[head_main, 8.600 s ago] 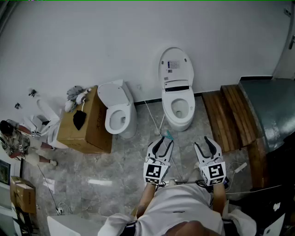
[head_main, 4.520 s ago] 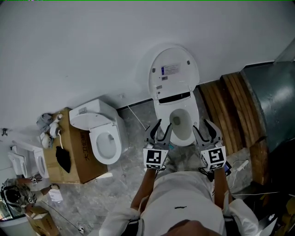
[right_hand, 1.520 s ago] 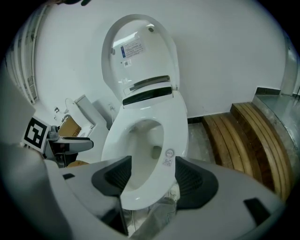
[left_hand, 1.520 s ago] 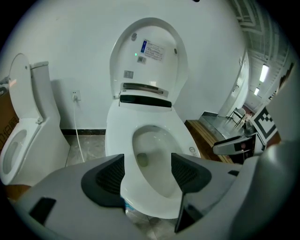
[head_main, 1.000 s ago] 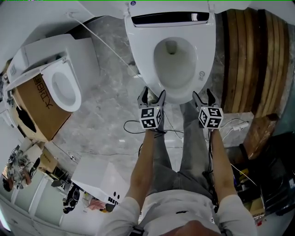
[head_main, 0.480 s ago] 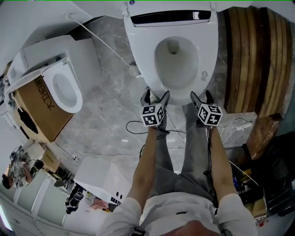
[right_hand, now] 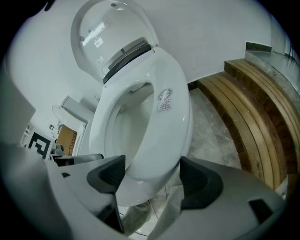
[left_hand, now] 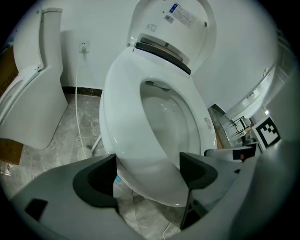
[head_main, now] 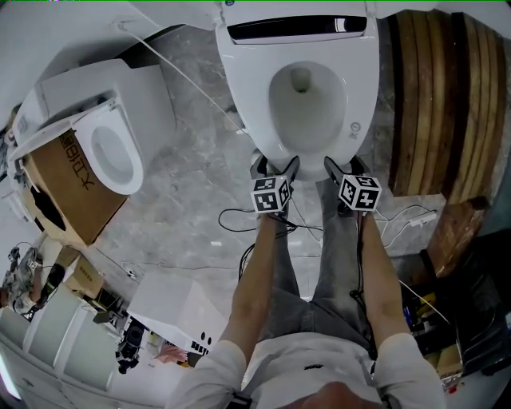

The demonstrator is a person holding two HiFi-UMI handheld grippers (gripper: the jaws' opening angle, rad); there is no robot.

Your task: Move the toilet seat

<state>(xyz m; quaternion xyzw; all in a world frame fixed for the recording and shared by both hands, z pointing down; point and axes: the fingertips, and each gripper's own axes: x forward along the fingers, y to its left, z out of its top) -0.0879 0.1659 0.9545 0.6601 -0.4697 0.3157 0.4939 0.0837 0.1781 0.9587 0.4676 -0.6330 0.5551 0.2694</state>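
The left claw (head_main: 275, 164) and right claw (head_main: 345, 164), just spread wide, straddle the toilet seat (head_main: 246, 88) front without pinching, poised to lift.

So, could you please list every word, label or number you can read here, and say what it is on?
No text reads clearly.
Label on the toilet lid: too small to read.
Sticker on the toilet seat: too small to read.
Print on the cardboard box: large letters, too blurred to read.
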